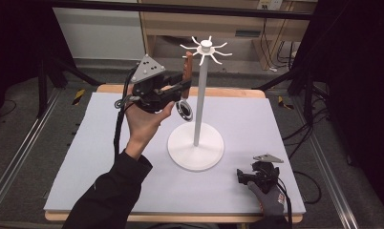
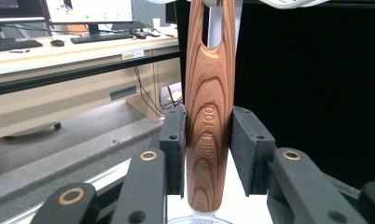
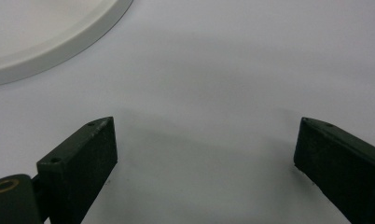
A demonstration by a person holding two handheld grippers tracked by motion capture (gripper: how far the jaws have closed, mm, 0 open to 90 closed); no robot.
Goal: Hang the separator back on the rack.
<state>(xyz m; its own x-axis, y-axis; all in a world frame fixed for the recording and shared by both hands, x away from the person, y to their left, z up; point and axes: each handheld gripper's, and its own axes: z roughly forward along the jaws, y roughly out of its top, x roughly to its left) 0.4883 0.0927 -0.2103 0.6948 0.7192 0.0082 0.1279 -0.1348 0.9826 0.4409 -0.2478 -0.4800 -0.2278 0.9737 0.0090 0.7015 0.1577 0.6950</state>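
High above the desk (image 1: 104, 143), the left claw (image 1: 183, 85) pinches the wooden handle (image 2: 209, 121) of a kitchen utensil, both pads pressed against its sides. The handle stands upright, its slotted top end up at the spokes of the white hanging stand (image 1: 199, 100), just beside the stand's pole. A round metal end (image 1: 184, 110) hangs below the claw. Near the desk's front right corner, the right claw (image 1: 250, 175) rests low over the bare surface, its jaws spread wide with nothing between them, close to the stand's round base (image 3: 50, 42).
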